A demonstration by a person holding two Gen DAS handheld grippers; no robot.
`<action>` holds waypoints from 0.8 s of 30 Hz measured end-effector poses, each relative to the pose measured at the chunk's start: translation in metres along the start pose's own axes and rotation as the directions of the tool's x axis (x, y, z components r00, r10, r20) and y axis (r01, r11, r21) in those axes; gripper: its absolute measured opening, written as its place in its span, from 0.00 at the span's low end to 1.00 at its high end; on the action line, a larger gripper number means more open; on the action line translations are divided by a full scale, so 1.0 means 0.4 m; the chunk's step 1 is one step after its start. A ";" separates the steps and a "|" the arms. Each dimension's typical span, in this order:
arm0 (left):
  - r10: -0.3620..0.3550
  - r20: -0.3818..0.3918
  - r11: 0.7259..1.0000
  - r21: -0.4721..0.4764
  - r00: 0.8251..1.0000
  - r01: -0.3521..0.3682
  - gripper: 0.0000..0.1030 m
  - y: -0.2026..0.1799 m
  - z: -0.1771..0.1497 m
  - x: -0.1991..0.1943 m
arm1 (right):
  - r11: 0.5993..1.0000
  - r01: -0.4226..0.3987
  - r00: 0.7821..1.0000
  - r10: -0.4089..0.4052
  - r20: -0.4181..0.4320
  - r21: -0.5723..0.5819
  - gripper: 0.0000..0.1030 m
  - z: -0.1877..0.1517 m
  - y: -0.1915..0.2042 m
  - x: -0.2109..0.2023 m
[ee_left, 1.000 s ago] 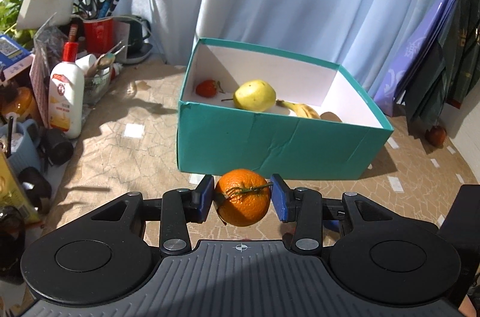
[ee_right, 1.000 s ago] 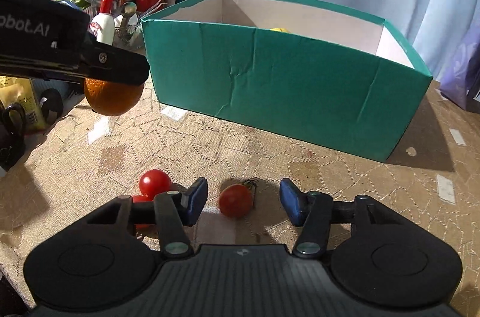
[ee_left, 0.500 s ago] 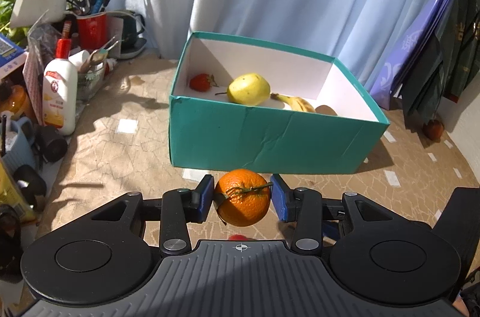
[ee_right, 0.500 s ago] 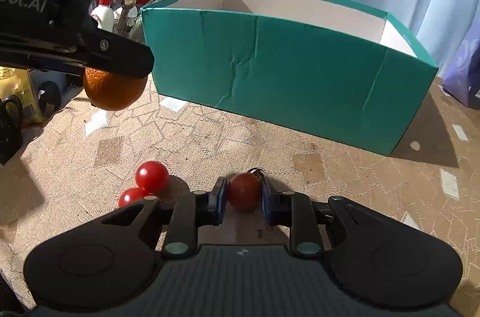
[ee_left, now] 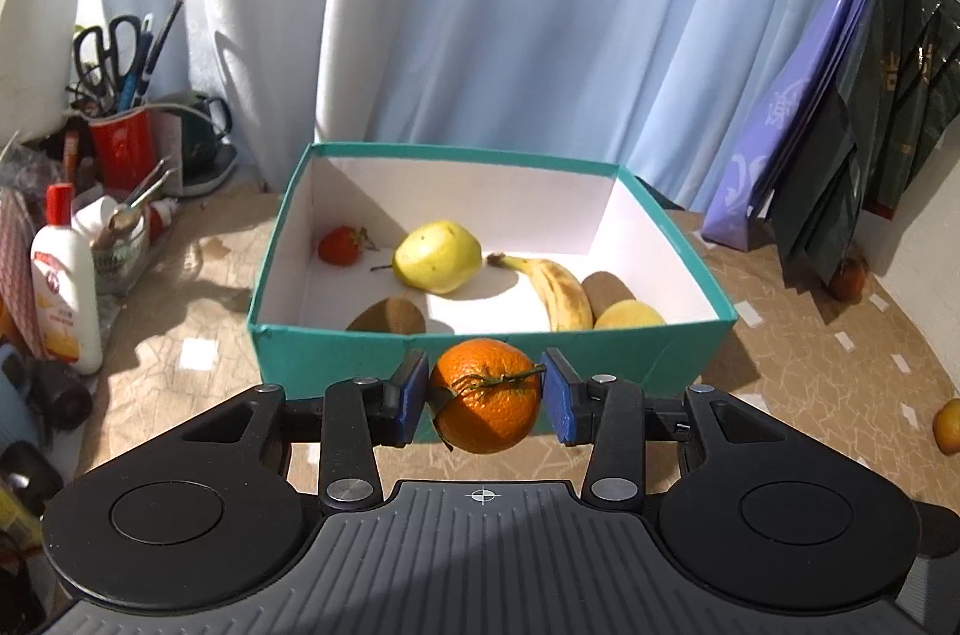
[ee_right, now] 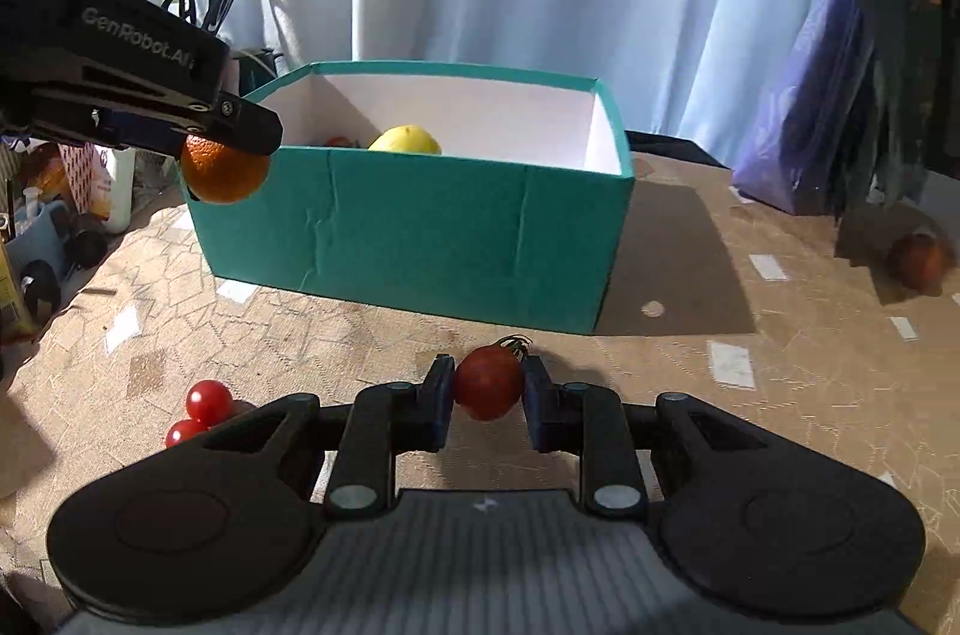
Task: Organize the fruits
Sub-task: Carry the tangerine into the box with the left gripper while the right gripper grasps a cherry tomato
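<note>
A: How are the fruits to be handled?

B: The orange (ee_left: 486, 397), firm and light, is clamped across its middle by the left claw (ee_left: 485, 398), at 6 o'clock of the teal box (ee_left: 690, 353). The soft, easily bruised tomato (ee_right: 487, 382) is pinched at its sides by the right claw (ee_right: 486, 392).

A: And the pose?

B: Both claws are pitched downward toward the box, clear of the worktop (ee_right: 750, 395).

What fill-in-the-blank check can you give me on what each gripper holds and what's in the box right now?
1. The left gripper is shut on the ____.
2. The right gripper is shut on a small red ____.
3. Inside the teal box, the banana lies right of the yellow ____.
4. Two red tomatoes lie on the ____.

Missing: orange; tomato; pear; table
</note>
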State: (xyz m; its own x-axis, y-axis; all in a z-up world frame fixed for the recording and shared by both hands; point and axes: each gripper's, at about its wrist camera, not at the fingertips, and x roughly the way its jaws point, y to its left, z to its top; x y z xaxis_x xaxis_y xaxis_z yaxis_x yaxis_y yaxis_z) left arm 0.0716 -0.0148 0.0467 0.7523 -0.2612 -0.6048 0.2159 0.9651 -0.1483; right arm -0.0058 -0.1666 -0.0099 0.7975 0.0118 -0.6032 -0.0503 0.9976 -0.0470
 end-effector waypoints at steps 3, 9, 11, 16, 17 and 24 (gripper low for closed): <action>0.024 0.002 1.000 0.009 1.000 -0.024 0.44 -0.013 0.027 0.040 | 1.000 0.015 1.000 -0.015 0.020 0.021 0.23 0.002 -0.017 -0.025; 0.077 0.014 0.996 0.032 0.997 -0.078 0.44 -0.033 0.066 0.101 | 0.998 0.040 0.998 -0.042 0.042 0.048 0.23 0.007 -0.036 -0.059; 0.083 0.008 0.996 0.030 0.997 -0.083 0.44 -0.035 0.079 0.118 | 0.997 0.053 0.998 -0.055 0.044 0.059 0.23 0.008 -0.046 -0.069; 0.094 0.008 0.995 0.030 0.996 -0.094 0.44 -0.039 0.097 0.141 | 0.995 0.067 0.996 -0.072 0.058 0.074 0.23 0.015 -0.061 -0.073; 0.096 0.012 0.995 0.031 0.995 -0.097 0.44 -0.041 0.100 0.143 | 0.995 0.068 0.995 -0.073 0.061 0.078 0.23 0.016 -0.064 -0.074; 0.140 0.025 0.989 0.043 0.990 -0.141 0.44 -0.044 0.121 0.187 | 0.995 0.062 0.995 -0.067 0.068 0.078 0.23 0.025 -0.071 -0.067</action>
State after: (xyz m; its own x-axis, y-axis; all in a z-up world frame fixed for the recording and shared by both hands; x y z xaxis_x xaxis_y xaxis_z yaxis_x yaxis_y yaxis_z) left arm 0.1543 -0.0524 0.0420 0.7904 -0.1243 -0.5998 0.1346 0.9905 -0.0280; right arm -0.0197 -0.1945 0.0155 0.8384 -0.0507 -0.5427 0.0464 0.9987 -0.0216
